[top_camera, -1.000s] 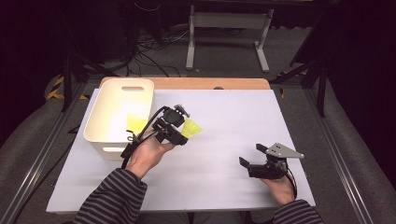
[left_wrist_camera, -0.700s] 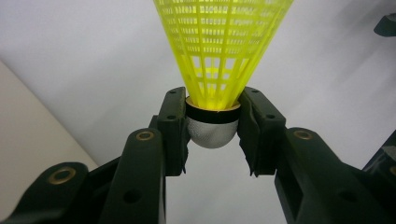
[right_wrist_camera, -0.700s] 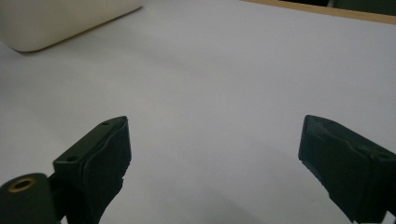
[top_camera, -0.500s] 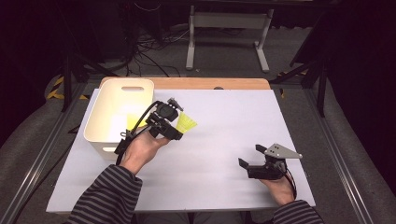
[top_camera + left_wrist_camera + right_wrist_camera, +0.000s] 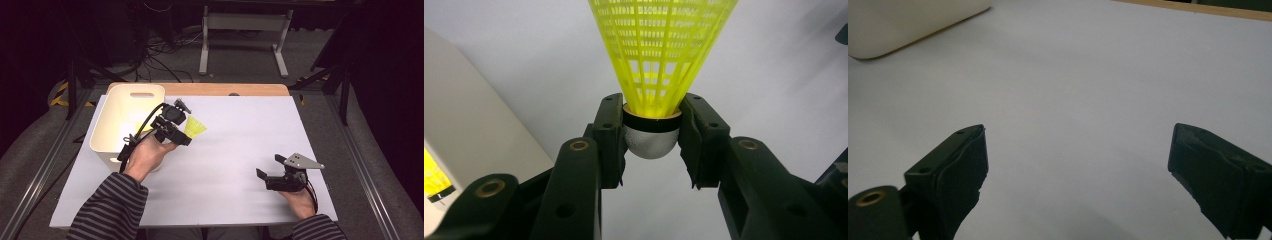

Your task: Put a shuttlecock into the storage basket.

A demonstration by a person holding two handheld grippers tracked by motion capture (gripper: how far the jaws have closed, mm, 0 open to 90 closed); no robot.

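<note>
A yellow plastic shuttlecock [image 5: 195,127] with a silver-grey cork [image 5: 651,142] is held in the air just right of the white bin [image 5: 112,107]. My left gripper [image 5: 182,131] is shut on the cork, and the skirt [image 5: 659,50] points away from the jaws. In the left gripper view the gripper [image 5: 651,132] clamps the cork from both sides. My right gripper [image 5: 269,167] rests at the table's near right, open with nothing between its jaws. Its own view shows the gripper [image 5: 1078,150] spread wide over bare white table.
The white bin [image 5: 898,20] stands at the far left of the white table sheet [image 5: 240,135]. Something yellow [image 5: 142,127] lies inside it, also glimpsed as a yellow item [image 5: 431,175]. A wooden table edge [image 5: 220,90] runs along the back. Cables and a stand are on the floor beyond.
My left gripper has carried the shuttlecock a little to the left and farther back, closer to the bin. The right gripper has stayed put, open.
</note>
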